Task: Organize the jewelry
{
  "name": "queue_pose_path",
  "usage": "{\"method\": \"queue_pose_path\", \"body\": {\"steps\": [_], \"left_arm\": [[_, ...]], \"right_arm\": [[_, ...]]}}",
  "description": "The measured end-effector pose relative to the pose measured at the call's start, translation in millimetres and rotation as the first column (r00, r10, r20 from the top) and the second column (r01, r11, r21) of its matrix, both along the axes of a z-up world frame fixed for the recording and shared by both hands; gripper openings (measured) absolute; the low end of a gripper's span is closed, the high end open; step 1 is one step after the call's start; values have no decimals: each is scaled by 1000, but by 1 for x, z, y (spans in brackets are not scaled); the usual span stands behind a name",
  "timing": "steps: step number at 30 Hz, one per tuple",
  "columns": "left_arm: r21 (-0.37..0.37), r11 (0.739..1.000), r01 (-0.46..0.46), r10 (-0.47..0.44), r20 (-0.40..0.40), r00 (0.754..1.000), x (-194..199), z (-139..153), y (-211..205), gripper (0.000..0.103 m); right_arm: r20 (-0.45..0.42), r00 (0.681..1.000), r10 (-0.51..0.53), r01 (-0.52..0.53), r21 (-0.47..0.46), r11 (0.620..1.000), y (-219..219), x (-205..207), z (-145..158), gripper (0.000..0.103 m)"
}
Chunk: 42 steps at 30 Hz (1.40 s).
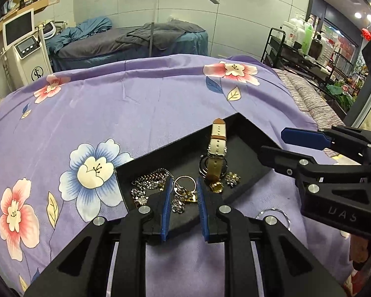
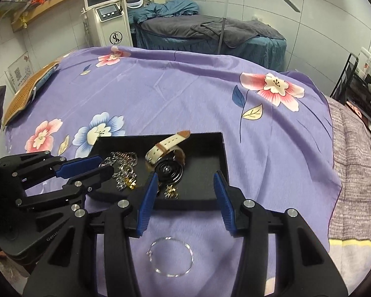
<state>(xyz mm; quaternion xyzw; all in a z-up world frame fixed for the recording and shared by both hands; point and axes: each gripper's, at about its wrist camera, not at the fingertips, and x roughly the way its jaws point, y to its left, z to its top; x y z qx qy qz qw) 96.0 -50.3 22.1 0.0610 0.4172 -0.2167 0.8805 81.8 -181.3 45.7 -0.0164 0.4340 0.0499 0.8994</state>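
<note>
A shallow black tray [image 2: 220, 148] is seen lying on a bed covered with a purple floral bedsheet [image 2: 185, 94]; all positions below are given relative to this tray. Inside the tray, toward its left side, a tangle of silver chain necklaces [image 1: 150, 183] is heaped, with a plain ring [image 1: 184, 184] and small gold pieces beside it. Near the tray's middle, a watch with a cream leather strap [image 2: 164, 148] is stood on edge against a black coiled disc [image 2: 169, 170], and a small gold-and-silver ornament [image 2: 171, 193] is placed just in front of that disc. Outside the tray, on the sheet by its near edge, a clear bangle [image 2: 170, 256] is left on its own.

The left gripper [image 1: 184, 193] is held over the tray's near left corner, its jaws released and set on either side of the ring and gold pieces, nothing grasped. The right gripper [image 2: 186, 186] is held over the tray's near edge, its jaws spread wide and empty, above the bangle.

The step in hand is judged to be a pick from the tangled heap. It would be done best if the left jaws were lowered around one piece only, closed gently, and lifted slowly so that the chains are not dragged along. The bangle appears still to be gathered into the tray.
</note>
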Motion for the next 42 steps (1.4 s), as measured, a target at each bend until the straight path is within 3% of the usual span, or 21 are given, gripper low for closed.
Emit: {"method": "queue_pose_path", "body": {"steps": [12, 14, 16, 21, 23, 27, 30, 36, 42], "left_arm": [[17, 1000, -9, 9, -12, 1000, 14, -12, -5, 20], [20, 1000, -12, 12, -4, 1000, 14, -11, -8, 39], [25, 1000, -14, 13, 13, 1000, 12, -9, -8, 49], [45, 998, -38, 37, 33, 999, 6, -5, -2, 56], [43, 997, -64, 63, 32, 998, 1, -4, 5, 68], [12, 994, -108, 108, 6, 994, -17, -5, 26, 74], [-2, 991, -135, 135, -8, 991, -32, -9, 38, 85], [23, 990, -141, 142, -83, 986, -55, -35, 45, 87], [48, 987, -154, 158, -124, 979, -61, -56, 50, 87]], "right_arm": [[-30, 997, -77, 78, 48, 996, -23, -10, -16, 49], [-33, 996, -79, 81, 57, 995, -24, -8, -15, 50], [-28, 996, -79, 80, 53, 995, -23, -8, -13, 59], [-25, 996, -86, 87, 38, 996, -22, -17, -14, 61], [-32, 995, -93, 94, 40, 995, -24, -22, -16, 63], [-74, 994, -75, 78, 39, 996, -21, -37, -27, 66], [-111, 993, -48, 51, 27, 998, -13, -48, -39, 66], [-160, 987, 2, 0, 11, 1000, 8, -60, -62, 66], [-153, 988, 21, -33, -72, 997, 21, -57, -70, 69]]}}
